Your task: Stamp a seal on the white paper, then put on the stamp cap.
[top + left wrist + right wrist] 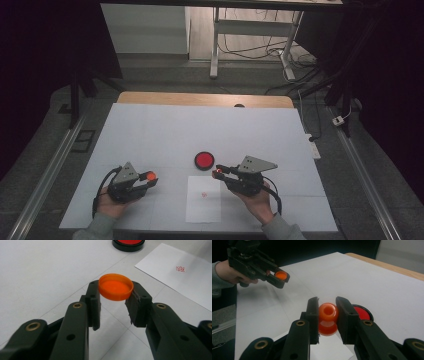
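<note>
We hold a stamp and its cap above the desk.

Our left hand-held gripper (113, 305) clamps the orange cap (115, 286); our right hand-held gripper (327, 316) grips the orange stamp (328, 318) beside the red ink pad (204, 160), over the stamped paper (203, 198).

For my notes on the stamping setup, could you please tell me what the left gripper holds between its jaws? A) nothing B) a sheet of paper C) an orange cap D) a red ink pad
C: the left gripper is shut on the orange cap, open side up, while the red ink pad and the stamped sheet of paper lie on the table beyond it.
</note>
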`<control>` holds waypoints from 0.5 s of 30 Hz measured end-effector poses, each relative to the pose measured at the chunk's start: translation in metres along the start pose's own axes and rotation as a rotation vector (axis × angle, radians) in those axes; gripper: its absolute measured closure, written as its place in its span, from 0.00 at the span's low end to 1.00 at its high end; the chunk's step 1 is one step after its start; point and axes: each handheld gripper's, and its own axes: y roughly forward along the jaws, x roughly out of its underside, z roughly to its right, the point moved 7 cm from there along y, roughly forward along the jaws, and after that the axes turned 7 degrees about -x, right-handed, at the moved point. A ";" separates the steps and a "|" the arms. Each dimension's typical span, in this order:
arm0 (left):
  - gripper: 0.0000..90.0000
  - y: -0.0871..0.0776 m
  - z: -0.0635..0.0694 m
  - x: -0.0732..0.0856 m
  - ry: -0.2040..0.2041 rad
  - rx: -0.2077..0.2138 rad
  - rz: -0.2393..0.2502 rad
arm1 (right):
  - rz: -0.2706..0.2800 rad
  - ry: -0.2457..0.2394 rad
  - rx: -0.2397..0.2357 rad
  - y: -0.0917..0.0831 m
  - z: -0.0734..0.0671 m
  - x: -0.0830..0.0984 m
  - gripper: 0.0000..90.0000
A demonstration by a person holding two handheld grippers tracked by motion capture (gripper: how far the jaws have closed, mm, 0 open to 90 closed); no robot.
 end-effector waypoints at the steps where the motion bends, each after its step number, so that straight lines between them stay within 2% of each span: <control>1: 0.72 0.000 0.000 0.000 -0.001 0.000 0.001 | 0.003 0.002 0.000 0.000 0.000 0.000 0.81; 15: 0.72 0.001 0.000 0.000 0.000 -0.001 0.001 | 0.007 0.002 0.010 -0.002 0.002 -0.002 0.81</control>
